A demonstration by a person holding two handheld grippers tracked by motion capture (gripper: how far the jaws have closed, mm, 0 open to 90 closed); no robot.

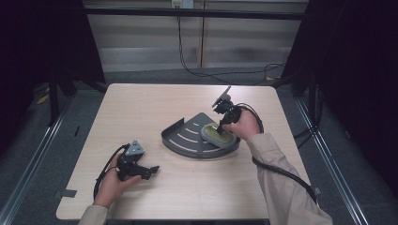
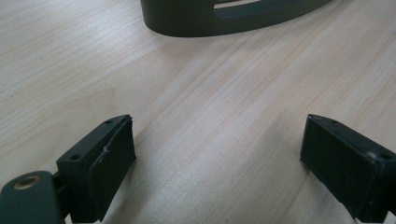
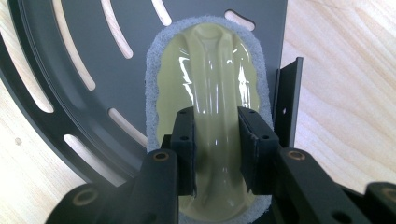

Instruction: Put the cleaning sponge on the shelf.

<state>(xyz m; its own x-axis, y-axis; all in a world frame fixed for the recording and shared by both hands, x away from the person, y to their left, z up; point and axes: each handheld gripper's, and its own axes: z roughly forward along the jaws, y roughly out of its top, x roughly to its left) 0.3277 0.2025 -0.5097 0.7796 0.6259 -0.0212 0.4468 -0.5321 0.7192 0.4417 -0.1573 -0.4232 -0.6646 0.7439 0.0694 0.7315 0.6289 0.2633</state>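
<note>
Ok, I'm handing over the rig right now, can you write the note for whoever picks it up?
Right gripper: jaws closed on the raised handle of the yellow scrub pad, which lies flat on the dark slotted tray, near its straight upright wall.
Left gripper: open, holding nothing, low over the bare table, in front of the tray's curved rim.
Done: pad gripped. Left: probably to lift or move the pad; the left could steady the tray.

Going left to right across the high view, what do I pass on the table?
Left tongs lying open on the table → dark slotted tray → yellow scrubbing pad on the tray's right part, gripped by the right tongs.
</note>
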